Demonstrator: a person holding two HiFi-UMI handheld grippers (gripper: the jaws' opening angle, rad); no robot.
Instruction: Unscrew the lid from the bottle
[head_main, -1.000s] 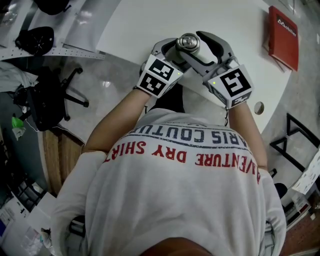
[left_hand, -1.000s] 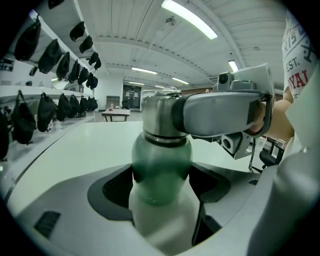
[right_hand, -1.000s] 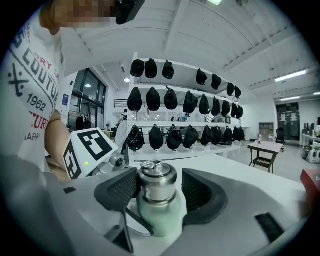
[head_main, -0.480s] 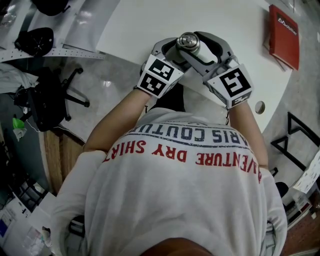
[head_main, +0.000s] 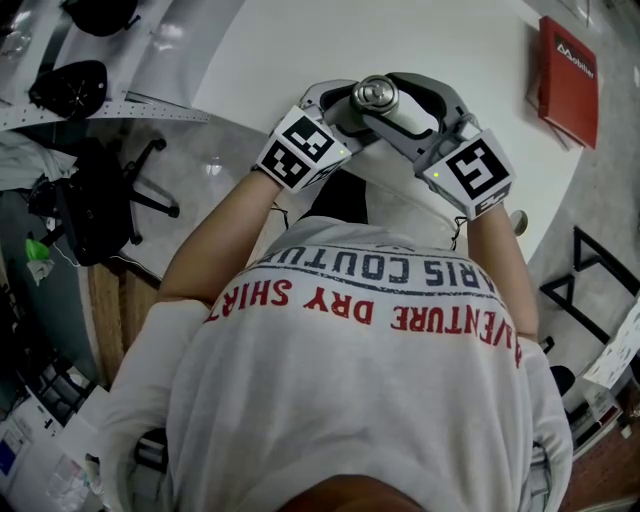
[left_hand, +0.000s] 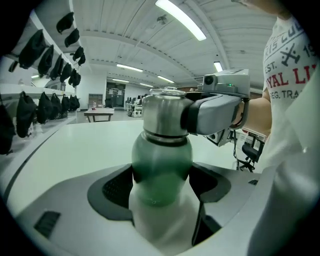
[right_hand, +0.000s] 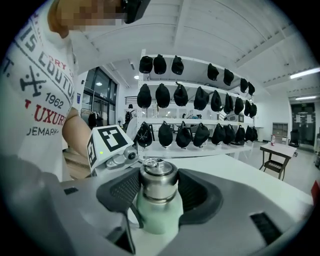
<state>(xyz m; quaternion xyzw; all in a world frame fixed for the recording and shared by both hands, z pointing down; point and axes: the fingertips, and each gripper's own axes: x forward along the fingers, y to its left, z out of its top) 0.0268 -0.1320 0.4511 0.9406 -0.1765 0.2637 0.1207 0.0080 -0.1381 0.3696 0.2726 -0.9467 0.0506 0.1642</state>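
Currently: bottle (left_hand: 161, 160) upright at the near edge of the white desk (head_main: 420, 40), gripped from two sides.
Jaws of the left gripper (left_hand: 161, 187) clamped on the bottle's green body, below the shoulder; jaws of the right gripper (right_hand: 157, 192) closed round the steel lid (right_hand: 158, 182), pads against its sides; lid seated on the neck; bottle just in front of the person; red booklet (head_main: 567, 75) well apart, far right of the desk.
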